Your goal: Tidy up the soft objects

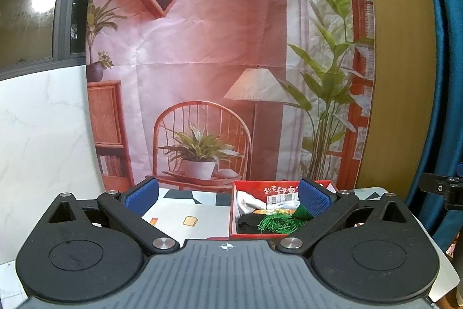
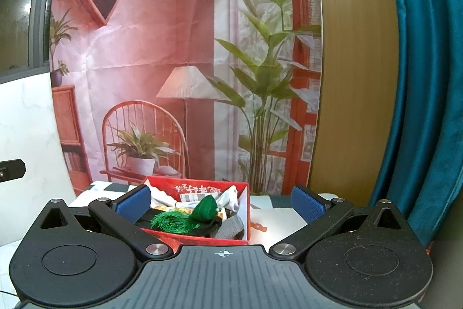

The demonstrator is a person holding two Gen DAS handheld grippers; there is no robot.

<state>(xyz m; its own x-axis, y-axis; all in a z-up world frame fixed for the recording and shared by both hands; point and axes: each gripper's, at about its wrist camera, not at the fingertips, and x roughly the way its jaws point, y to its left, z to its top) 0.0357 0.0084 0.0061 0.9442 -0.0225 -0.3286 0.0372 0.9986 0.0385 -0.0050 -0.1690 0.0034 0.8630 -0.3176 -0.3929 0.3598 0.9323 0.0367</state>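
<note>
A red box (image 1: 283, 186) (image 2: 202, 239) stands on the table. It holds a green tasselled sachet (image 2: 205, 208) (image 1: 277, 223), white cloth (image 1: 249, 201) (image 2: 230, 200), a black cloth (image 1: 246, 222) and a grey item (image 2: 231, 229). My left gripper (image 1: 228, 200) is open and empty, left of and before the box; its right pad (image 1: 314, 200) overlaps the box's right end. My right gripper (image 2: 221, 204) is open and empty, held before and above the box.
The table wears a white cloth (image 1: 185, 210) with black patches and small printed pictures. A printed backdrop (image 1: 202, 62) hangs behind it. A teal curtain (image 2: 419, 77) hangs at the right. A white marble wall (image 1: 43, 135) is at the left.
</note>
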